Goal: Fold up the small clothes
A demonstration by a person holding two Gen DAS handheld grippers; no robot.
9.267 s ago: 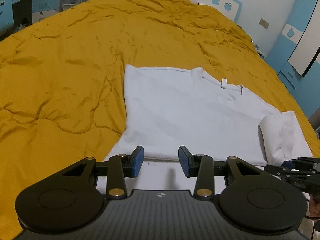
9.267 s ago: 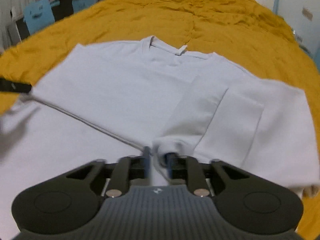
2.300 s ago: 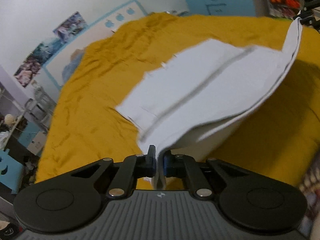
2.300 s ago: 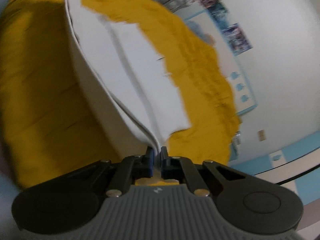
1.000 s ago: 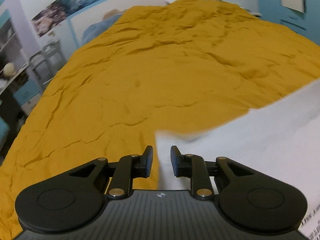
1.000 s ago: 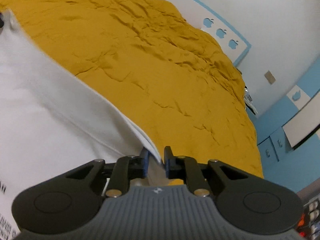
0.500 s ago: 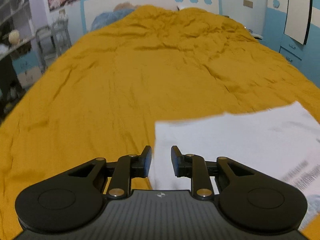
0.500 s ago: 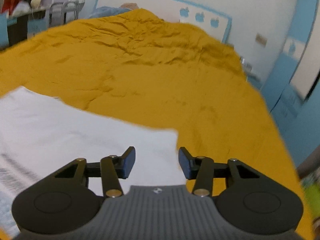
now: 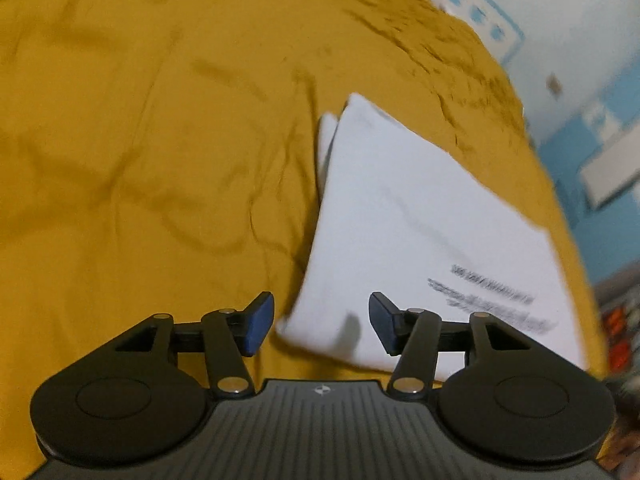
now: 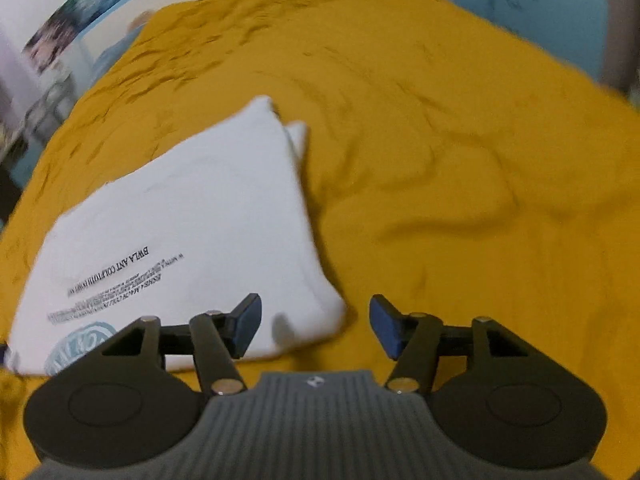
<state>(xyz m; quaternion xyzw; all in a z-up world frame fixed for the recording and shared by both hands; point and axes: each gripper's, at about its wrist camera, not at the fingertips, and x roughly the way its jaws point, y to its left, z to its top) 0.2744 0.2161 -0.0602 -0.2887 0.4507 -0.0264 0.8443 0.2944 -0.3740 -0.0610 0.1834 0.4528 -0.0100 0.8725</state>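
Note:
A white T-shirt (image 9: pixel 412 224) lies folded into a rectangle on the mustard-yellow bedspread (image 9: pixel 140 140), printed text facing up. My left gripper (image 9: pixel 321 326) is open and empty, hovering over the shirt's near left corner. In the right wrist view the same shirt (image 10: pixel 192 216) lies left of centre, with black text and a blue round logo. My right gripper (image 10: pixel 315 327) is open and empty above the shirt's near right corner. A lower layer of the shirt peeks out at the far corner.
The yellow bedspread (image 10: pixel 460 160) is wrinkled and spreads all around the shirt. A white headboard with blue apple marks (image 9: pixel 476 12) and blue cabinets (image 9: pixel 600 152) stand beyond the bed. Posters hang on the wall (image 10: pixel 60 24) at the far left.
Both grippers have opened wider and pulled back from the shirt. The shirt now lies flat and folded on the bed, let go by both. Both views have swung round.

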